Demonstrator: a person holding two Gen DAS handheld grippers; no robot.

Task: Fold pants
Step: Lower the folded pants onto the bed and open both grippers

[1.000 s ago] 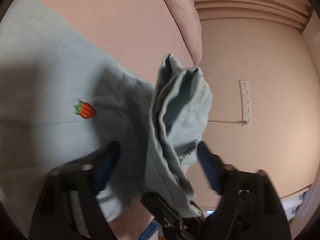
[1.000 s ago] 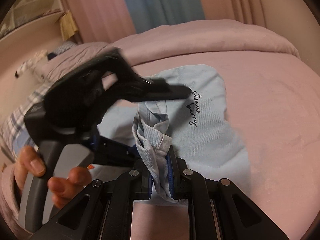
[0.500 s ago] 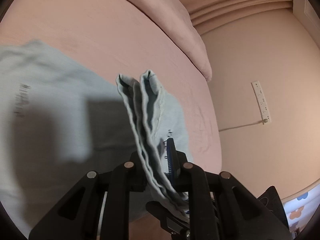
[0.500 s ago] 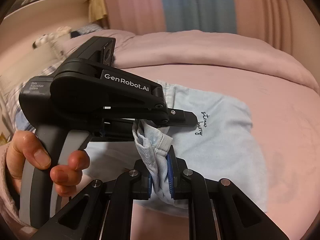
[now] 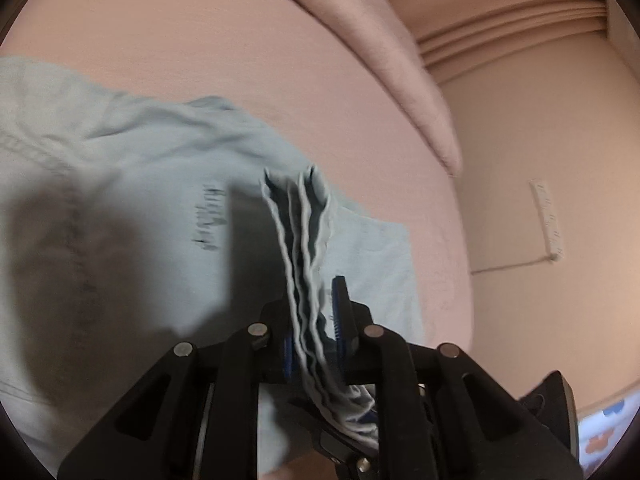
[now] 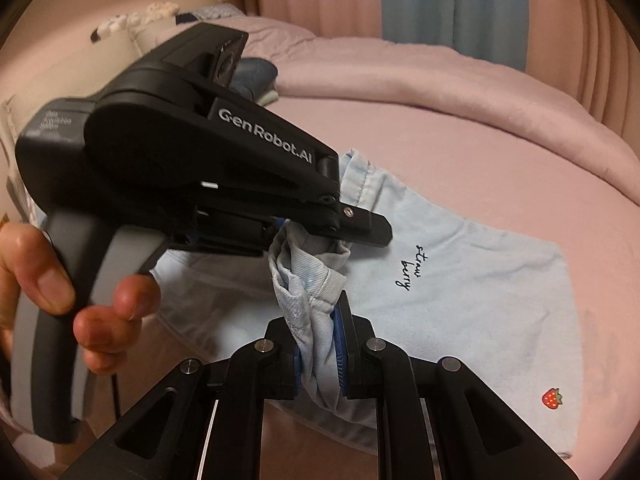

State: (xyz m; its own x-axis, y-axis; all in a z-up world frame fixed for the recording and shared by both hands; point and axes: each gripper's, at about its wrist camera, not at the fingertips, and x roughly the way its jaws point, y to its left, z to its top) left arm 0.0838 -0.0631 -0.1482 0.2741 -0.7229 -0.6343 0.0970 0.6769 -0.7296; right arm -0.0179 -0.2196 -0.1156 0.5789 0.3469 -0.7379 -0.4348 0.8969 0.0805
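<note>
A home bedroom: a pink bed point(image 6: 500, 168) with a rolled duvet point(image 6: 400, 76), curtains point(image 6: 452, 0) behind, pillows point(image 6: 160, 20) and a wall socket point(image 5: 547, 216).

Plenty of open pink bed point(image 6: 500, 128) to the right of and beyond the pants point(image 6: 480, 300), nothing on it, so I can swing either gripper that way. Far edge is blocked by the rolled-up duvet point(image 6: 400, 68). In my right view the left gripper point(image 6: 320, 242) and my hand point(image 6: 60, 280) crowd the whole left side, almost touching my right gripper point(image 6: 320, 340).
</note>
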